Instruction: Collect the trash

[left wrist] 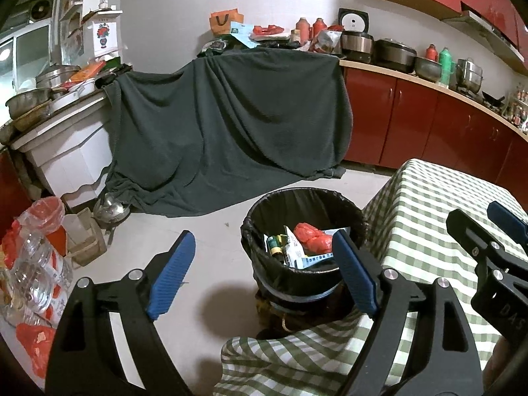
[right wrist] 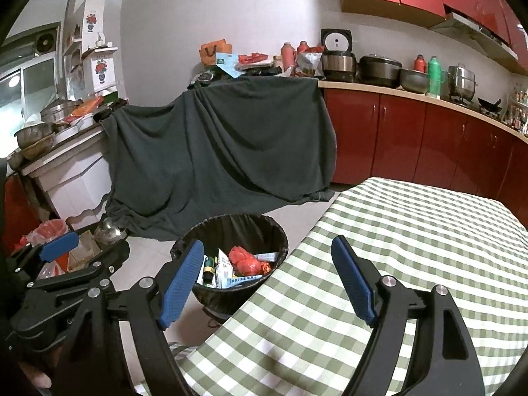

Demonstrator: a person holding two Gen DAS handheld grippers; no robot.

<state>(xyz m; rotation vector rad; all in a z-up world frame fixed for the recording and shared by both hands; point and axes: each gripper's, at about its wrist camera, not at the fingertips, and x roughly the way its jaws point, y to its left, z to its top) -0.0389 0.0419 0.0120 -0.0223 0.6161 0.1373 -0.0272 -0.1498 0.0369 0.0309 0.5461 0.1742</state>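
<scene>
A black-lined trash bin (left wrist: 264, 204) stands on the floor beside the checked table (left wrist: 429, 204). It holds a red plastic bag (left wrist: 312, 236), a small green bottle (left wrist: 274, 242) and paper wrappers (left wrist: 297, 254). My left gripper (left wrist: 264, 274) is open and empty, above and in front of the bin. My right gripper (right wrist: 267, 280) is open and empty, over the table's left edge (right wrist: 396, 231), with the bin (right wrist: 231, 227) and its red bag (right wrist: 247, 260) just left of it. Each gripper shows at the edge of the other's view.
A dark cloth (left wrist: 231, 125) drapes a counter behind the bin. Clear plastic bottles (left wrist: 33, 270), red bags and a metal kettle (left wrist: 110, 209) lie on the floor at left. Red cabinets (left wrist: 429, 122) with pots run along the right wall.
</scene>
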